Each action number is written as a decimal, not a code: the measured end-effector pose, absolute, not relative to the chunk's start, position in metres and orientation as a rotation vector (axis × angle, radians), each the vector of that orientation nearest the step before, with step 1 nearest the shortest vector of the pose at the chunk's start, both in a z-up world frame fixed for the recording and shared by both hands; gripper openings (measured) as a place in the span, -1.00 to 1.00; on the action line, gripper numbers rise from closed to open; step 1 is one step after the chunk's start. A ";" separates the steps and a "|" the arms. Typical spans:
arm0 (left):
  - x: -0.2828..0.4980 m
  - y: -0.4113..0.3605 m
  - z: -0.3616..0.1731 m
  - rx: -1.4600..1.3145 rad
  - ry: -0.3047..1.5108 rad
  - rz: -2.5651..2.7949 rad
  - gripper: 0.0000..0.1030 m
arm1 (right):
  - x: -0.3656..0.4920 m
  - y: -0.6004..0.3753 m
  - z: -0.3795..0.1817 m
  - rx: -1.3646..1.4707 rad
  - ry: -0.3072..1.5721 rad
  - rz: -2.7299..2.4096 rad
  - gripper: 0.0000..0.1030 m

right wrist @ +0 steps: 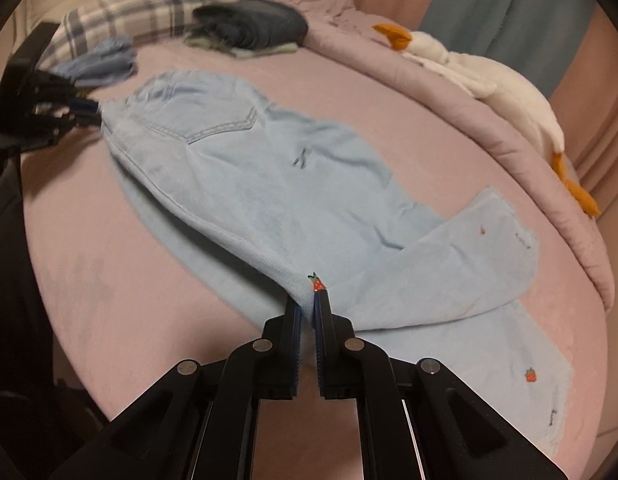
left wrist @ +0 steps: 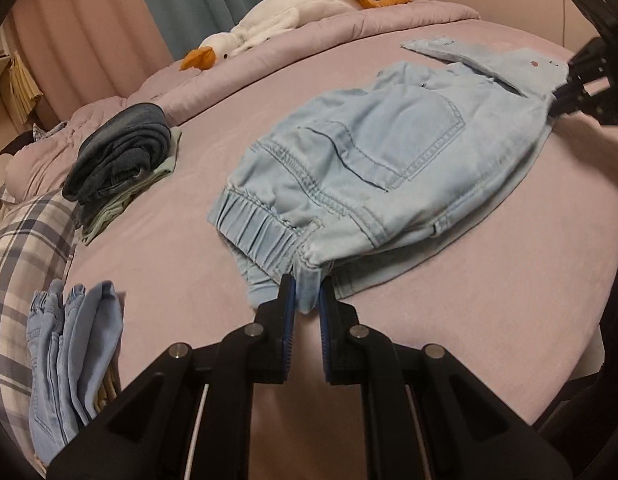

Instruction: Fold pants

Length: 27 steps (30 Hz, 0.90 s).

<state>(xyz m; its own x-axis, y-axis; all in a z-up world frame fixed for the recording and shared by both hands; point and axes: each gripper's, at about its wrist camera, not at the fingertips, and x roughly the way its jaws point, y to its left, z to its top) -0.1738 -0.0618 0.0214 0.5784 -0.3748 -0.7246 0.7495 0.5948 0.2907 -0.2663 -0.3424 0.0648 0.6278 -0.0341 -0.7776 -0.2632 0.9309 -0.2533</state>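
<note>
Light blue denim pants [left wrist: 365, 160] lie folded lengthwise on the pink bed, back pocket up. My left gripper [left wrist: 307, 292] is shut on the elastic waistband corner nearest the camera. In the right wrist view the same pants [right wrist: 269, 184] stretch from the waist at upper left to the legs at lower right, one leg end flopped back over the other. My right gripper [right wrist: 309, 300] is shut on the leg's folded edge beside a small strawberry patch [right wrist: 317, 283]. Each gripper shows in the other's view: the right gripper [left wrist: 565, 100] and the left gripper [right wrist: 89, 112].
A stack of folded dark jeans [left wrist: 121, 160] and a folded light blue pair [left wrist: 73, 356] sit at the left by a plaid pillow [left wrist: 25, 264]. A white plush goose [left wrist: 277, 16] lies on the bunched pink duvet [left wrist: 349, 28] at the back, before the curtains.
</note>
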 end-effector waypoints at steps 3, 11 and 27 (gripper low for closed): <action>-0.170 -0.066 0.007 0.697 0.667 -0.645 -0.69 | -0.271 -0.333 0.050 -0.392 0.902 0.143 -0.88; -0.180 -0.044 0.041 0.519 0.680 -0.634 -0.13 | -0.275 -0.349 0.055 -0.238 0.926 0.162 -0.32; -0.181 -0.179 0.019 0.385 0.831 -0.857 -0.11 | -0.239 -0.371 0.044 0.154 0.933 0.179 -0.32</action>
<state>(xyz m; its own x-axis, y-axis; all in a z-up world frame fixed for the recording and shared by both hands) -0.1810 -0.1792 0.0194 0.3764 -0.5091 -0.7741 0.7891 0.6139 -0.0200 -0.2394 -0.3709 0.0444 0.5822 0.2194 -0.7829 -0.0863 0.9741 0.2088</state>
